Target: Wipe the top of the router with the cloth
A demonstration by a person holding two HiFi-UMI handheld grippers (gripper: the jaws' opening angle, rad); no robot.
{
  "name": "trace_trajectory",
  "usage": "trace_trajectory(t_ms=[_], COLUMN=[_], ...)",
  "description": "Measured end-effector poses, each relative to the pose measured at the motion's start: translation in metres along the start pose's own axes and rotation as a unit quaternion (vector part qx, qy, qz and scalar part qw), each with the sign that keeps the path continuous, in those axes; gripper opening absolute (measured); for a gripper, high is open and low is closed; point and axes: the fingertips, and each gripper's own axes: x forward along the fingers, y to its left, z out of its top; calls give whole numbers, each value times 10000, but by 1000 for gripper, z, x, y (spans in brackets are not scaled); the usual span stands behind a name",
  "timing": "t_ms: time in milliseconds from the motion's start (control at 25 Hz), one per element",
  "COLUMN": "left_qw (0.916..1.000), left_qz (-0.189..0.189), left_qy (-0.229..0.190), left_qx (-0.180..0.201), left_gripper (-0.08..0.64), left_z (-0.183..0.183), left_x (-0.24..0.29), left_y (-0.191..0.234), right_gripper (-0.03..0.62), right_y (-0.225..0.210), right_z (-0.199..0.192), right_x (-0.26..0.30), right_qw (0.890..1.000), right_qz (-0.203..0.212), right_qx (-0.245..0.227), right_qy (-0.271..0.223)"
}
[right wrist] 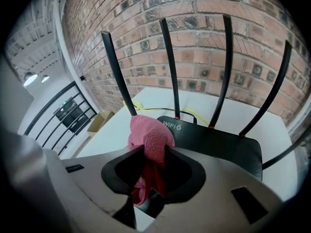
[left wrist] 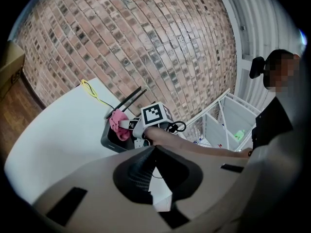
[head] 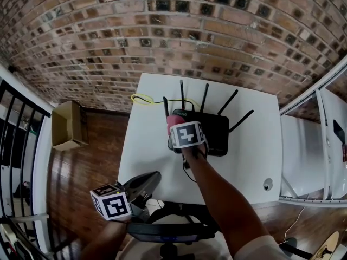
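A brick wall point(head: 162, 31) backs a white table point(head: 255, 156) that stands on a wooden floor point(head: 81, 167), with a cardboard box point(head: 68, 124) off to the left. On the table sits a black router point(right wrist: 218, 144) with its antennas point(right wrist: 171, 67) standing up along the wall side, and a yellow cable point(head: 142, 98) loops on the tabletop behind it.

The right gripper point(right wrist: 151, 152) is clamped on a bunched pink cloth point(right wrist: 149, 132), which bulges out ahead of the jaws and hangs down between them. In the head view the cloth sits over the router's left end, near the leftmost antenna. The right gripper view shows it just beside the "WIFI 6" print. It looks to be at or on the top surface there, though no view settles whether it presses down.

The left gripper point(left wrist: 154, 149) is held low, near the table's front edge and well apart from the router. Its jaws are together with nothing between them.

As for progress, the cloth is gripped and brought to the router, so the pick-up is done. The wiping itself seems to be at its start or under way at the left end. The broad dark top to the right of the cloth lies uncovered, and its even sheen gives no sign of which part has been wiped. By that reading, most of the top still has to be covered, likely with strokes rightward across the casing while staying clear of the antennas.
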Motion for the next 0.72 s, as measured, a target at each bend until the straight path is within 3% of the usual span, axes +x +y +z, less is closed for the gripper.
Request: trace_trajectory(t_ms=[200,480,720], left_qw=[9996,9990,9988], left_qz=[258,406,446], left_qy=[-96,-184,-221], left_qx=[16,-56,-16], left_gripper=[28,28,28], left_z=[-5,-24,-33], left_x=[17,60,86], left_y=[-11,-40,-48], right_gripper=[132,132,132], right_y=[-36,-66,-97], right_z=[-17,-23,-25], right_x=[9,-30,-40], right_qw=[9998,9998,9996], right_qz=[-169,93,260], right_qx=[44,43,18], right_qy=[108,147,-99])
